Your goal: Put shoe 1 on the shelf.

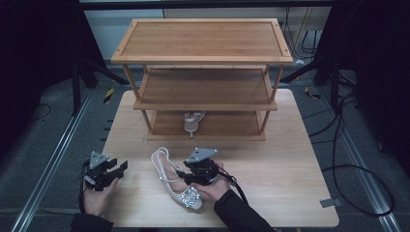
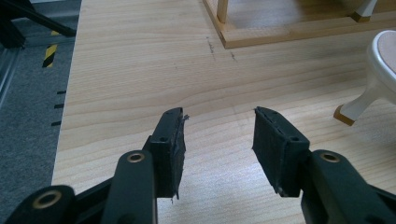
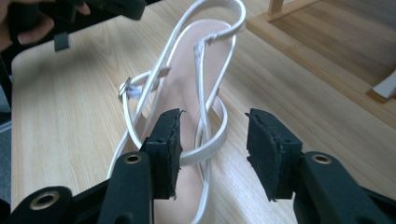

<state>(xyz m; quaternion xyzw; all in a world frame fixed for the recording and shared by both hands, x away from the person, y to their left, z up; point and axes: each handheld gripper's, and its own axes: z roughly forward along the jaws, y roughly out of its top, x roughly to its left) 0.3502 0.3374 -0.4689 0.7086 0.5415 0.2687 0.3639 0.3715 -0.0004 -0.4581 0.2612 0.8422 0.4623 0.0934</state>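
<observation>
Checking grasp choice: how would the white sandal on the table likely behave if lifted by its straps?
The sandal would probably dangle and swing, since its thin straps look floppy. It is likely light. The narrow heel suggests it tips easily when pushed.

High view: fixed overhead, facing forward and down across the whole table (image 1: 270, 193), with the wooden rack (image 1: 203, 72) at the far side. Left gripper view: low and close to the tabletop, facing the rack's base (image 2: 299, 35). Right gripper view: close above the white sandal (image 3: 196, 93), angled down along it. The sandal (image 1: 176, 179) and rack base appear in all views.
</observation>
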